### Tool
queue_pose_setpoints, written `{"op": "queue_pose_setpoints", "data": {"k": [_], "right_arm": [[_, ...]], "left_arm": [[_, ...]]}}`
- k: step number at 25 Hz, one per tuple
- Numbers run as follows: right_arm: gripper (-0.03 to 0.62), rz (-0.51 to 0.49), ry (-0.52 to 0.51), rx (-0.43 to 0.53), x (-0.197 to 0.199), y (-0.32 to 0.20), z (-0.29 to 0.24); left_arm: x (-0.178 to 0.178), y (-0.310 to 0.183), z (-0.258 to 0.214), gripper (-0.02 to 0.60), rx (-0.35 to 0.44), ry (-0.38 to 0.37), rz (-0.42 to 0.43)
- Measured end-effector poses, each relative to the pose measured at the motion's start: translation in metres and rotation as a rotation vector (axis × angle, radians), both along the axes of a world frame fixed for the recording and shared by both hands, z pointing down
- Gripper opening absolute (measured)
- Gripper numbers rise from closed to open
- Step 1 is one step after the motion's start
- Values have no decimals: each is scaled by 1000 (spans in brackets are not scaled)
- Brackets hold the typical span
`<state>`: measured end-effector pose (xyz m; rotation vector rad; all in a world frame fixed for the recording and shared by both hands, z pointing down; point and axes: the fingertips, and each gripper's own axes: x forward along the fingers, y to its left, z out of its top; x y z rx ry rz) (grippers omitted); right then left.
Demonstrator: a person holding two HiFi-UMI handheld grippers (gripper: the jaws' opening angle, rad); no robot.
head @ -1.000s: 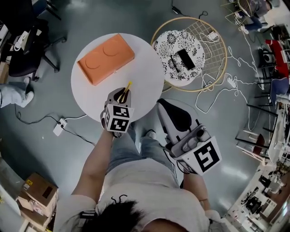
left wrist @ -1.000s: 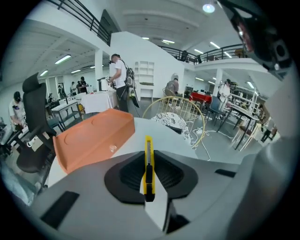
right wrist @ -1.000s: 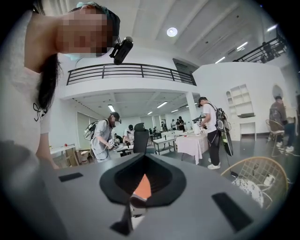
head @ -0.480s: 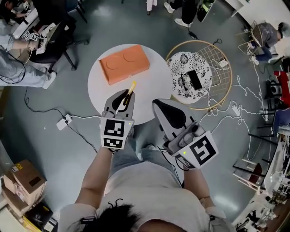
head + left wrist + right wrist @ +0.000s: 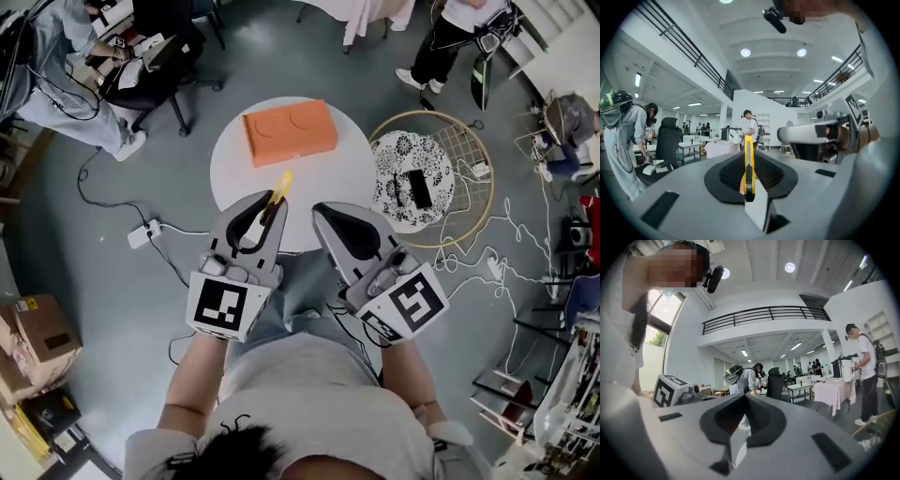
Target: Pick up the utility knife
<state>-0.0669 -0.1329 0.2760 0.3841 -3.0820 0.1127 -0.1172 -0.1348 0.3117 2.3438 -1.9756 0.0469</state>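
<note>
A yellow utility knife (image 5: 279,187) sticks out of my left gripper (image 5: 263,214), which is shut on it and held well above the round white table (image 5: 234,169). From the left gripper view the knife (image 5: 748,164) runs straight out between the closed jaws, pointing into the room. My right gripper (image 5: 339,225) hangs beside the left one at about the same height, jaws shut with nothing between them (image 5: 740,425).
An orange box (image 5: 289,130) lies on the white table. To the right is a round wire basket (image 5: 469,169) with a patterned stool top (image 5: 398,164) holding a black device (image 5: 420,188). Cables and a power strip (image 5: 143,233) lie on the floor. People and office chairs are around.
Both grippers have risen toward the head camera and look larger. The left one carried the knife up off the table. The head view shifted, showing more of the room beyond.
</note>
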Motion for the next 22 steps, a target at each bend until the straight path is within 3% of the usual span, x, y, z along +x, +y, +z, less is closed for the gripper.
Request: {"op": "queue_pose_setpoints", "data": {"k": [7,22], "right_arm": [[8,-43,-3,19,-12,20,-4],[8,-9,1,74,-7,29,-11]], "left_arm": [[-9,30,-11,64,36,14,-24],[2,41,-41,64,126,18,49]]}}
